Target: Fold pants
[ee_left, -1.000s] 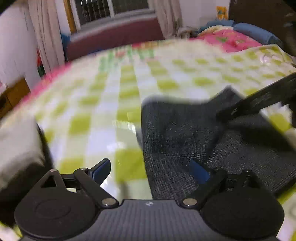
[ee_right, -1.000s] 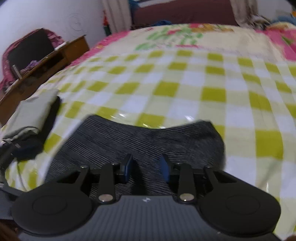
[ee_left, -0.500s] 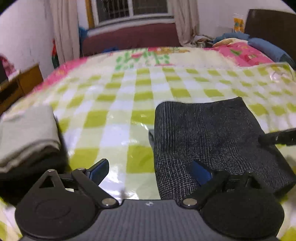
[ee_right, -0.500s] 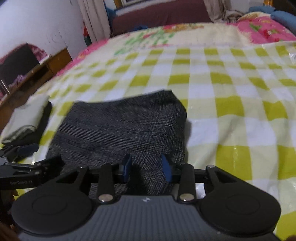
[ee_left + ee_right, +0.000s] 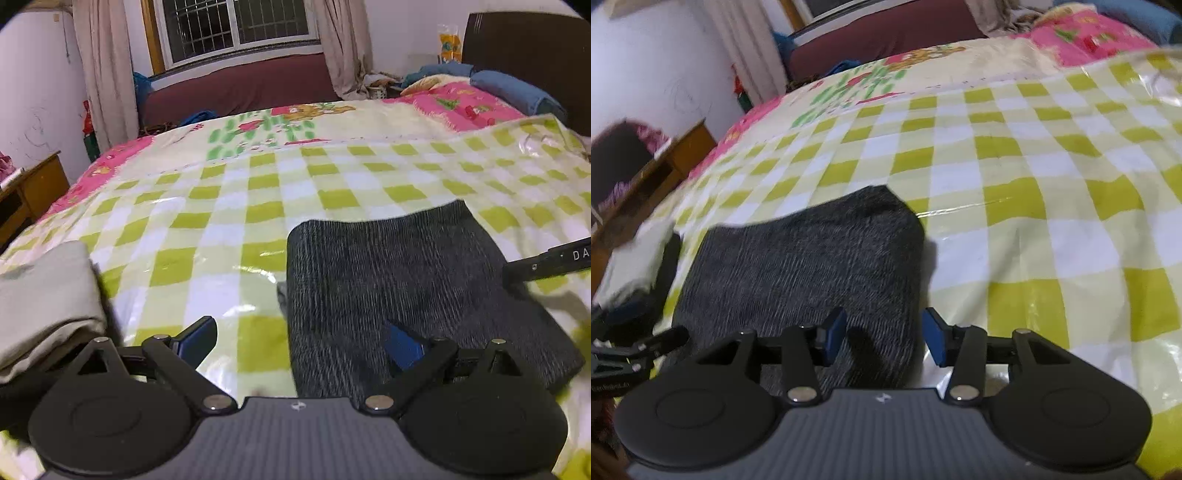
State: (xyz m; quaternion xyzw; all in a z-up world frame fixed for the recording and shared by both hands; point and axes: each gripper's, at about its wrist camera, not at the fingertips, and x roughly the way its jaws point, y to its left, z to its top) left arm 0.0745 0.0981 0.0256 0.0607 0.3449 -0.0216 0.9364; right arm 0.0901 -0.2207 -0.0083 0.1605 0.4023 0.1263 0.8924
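You are holding both grippers, left and right, wide apart over one folded pants lying on the bed. Only your left view is showing the window.

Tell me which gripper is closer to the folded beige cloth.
Left. The left gripper sits right beside the beige cloth; the right gripper is over the dark pants' far edge, away from it.

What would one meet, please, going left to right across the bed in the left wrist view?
Folded beige cloth → bare checkered sheet → folded dark pants → tip of the right hand-held gripper.
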